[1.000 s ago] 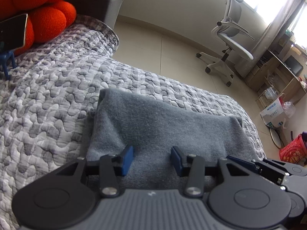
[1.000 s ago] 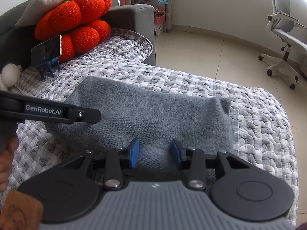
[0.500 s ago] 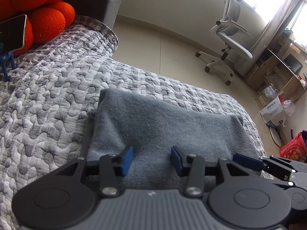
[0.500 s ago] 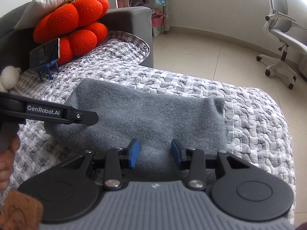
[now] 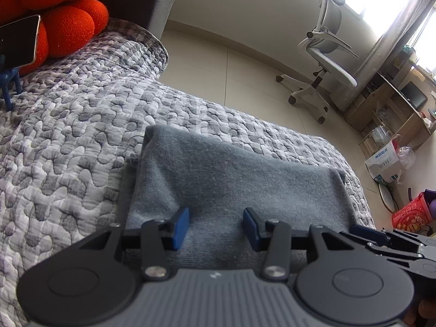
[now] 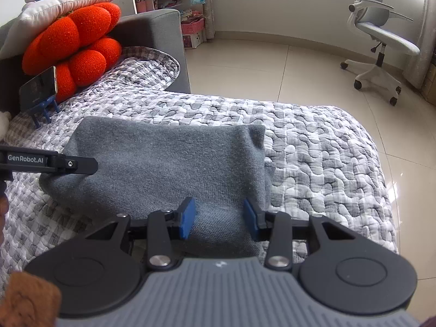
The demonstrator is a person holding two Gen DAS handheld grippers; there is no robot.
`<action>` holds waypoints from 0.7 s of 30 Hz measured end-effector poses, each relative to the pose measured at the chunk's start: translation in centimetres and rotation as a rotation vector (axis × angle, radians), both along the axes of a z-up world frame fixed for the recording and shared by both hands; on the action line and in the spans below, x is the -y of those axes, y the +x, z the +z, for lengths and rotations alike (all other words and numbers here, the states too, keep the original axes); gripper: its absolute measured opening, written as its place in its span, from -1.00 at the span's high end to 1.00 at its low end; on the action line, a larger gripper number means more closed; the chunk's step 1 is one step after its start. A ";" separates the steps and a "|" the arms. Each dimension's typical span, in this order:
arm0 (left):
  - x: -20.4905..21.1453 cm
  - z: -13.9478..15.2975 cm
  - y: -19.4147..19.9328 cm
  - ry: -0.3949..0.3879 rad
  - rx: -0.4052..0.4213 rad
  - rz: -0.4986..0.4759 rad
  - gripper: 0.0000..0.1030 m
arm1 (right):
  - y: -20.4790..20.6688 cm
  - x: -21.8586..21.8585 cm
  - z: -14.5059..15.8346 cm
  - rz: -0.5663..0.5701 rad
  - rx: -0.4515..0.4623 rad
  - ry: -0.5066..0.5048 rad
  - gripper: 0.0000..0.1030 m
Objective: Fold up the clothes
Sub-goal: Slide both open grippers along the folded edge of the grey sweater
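Observation:
A grey garment (image 5: 231, 179) (image 6: 169, 160) lies folded into a thick rectangle on the quilted cover (image 5: 68, 141) (image 6: 313, 150). My left gripper (image 5: 216, 227) hovers over the near edge of its left half, jaws apart, with only flat cloth beneath them. My right gripper (image 6: 218, 220) stands over the near right corner of the garment, also open, the cloth lying under and between its blue pads without being pinched. The left gripper's finger (image 6: 92, 164) shows at the left edge of the right wrist view; the right gripper's fingers (image 5: 362, 230) show low at the right of the left wrist view.
An orange cushion (image 6: 70, 46) and a phone on a blue stand (image 6: 38, 88) sit at the far left by a grey armrest (image 6: 155, 32). Beyond the quilt's edge is tiled floor with an office chair (image 6: 381, 41). Boxes and a red bag (image 5: 408, 215) stand at the right.
My right gripper has slid rightward along the garment's near edge toward its right corner; the garment stayed put. The left gripper has not moved.

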State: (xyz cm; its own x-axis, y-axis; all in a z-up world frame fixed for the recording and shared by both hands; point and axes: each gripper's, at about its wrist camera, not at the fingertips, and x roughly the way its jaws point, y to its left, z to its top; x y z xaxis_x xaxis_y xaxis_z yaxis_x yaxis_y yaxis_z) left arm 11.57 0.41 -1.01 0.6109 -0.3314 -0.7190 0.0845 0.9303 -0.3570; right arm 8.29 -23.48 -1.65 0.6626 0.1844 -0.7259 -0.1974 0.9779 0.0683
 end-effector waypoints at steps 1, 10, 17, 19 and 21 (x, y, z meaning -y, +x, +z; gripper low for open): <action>-0.1 0.0 0.0 -0.005 0.000 0.002 0.12 | 0.0 0.0 0.0 0.001 0.000 -0.002 0.18; -1.9 0.0 0.0 -0.035 -0.011 0.035 0.13 | 0.3 2.0 -0.6 -0.054 -0.029 -0.005 0.04; -2.2 0.3 -0.1 -0.061 -0.014 0.040 0.12 | 0.4 2.3 -0.1 -0.053 -0.014 0.012 0.04; -2.8 0.5 -0.1 -0.080 -0.013 0.054 0.12 | 0.3 2.5 0.5 -0.063 0.011 0.007 0.04; -3.3 1.1 -0.2 -0.084 0.002 0.069 0.08 | 0.0 2.7 1.1 -0.068 0.046 0.013 0.05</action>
